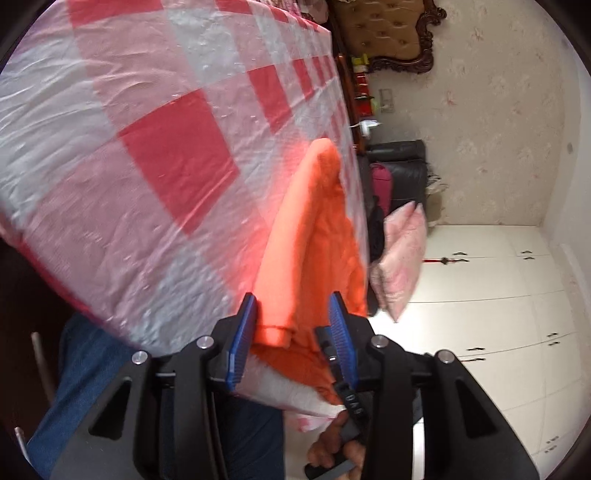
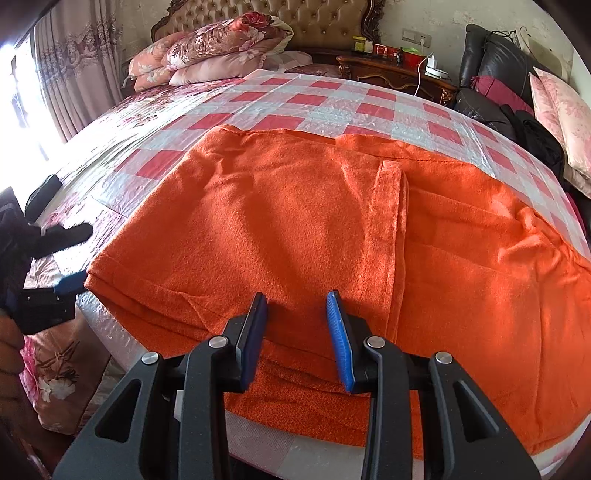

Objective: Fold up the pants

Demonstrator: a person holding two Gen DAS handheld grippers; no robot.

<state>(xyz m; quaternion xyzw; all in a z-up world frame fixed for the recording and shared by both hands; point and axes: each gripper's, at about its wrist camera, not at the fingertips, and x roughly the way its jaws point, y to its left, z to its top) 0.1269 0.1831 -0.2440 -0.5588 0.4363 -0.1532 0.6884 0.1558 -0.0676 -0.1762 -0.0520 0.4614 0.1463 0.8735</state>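
Orange fleece pants (image 2: pixel 314 221) lie spread on the bed's red-and-white checked plastic cover (image 2: pixel 332 99), with one part folded over the middle. My right gripper (image 2: pixel 297 299) is open, its blue pads just above the pants' near edge, holding nothing. The left gripper (image 2: pixel 70 284) shows at the pants' left corner in the right wrist view. In the left wrist view, rolled sideways, my left gripper (image 1: pixel 293 302) is open with the pants' folded corner (image 1: pixel 295 258) between its blue pads, which do not pinch it.
Folded floral quilts (image 2: pixel 214 48) and a tufted headboard (image 2: pixel 325 18) are at the bed's far end. A wooden nightstand (image 2: pixel 399 74) and a black leather chair (image 2: pixel 495 66) with pink pillows (image 2: pixel 561 107) stand right. Curtains (image 2: pixel 74 66) hang left.
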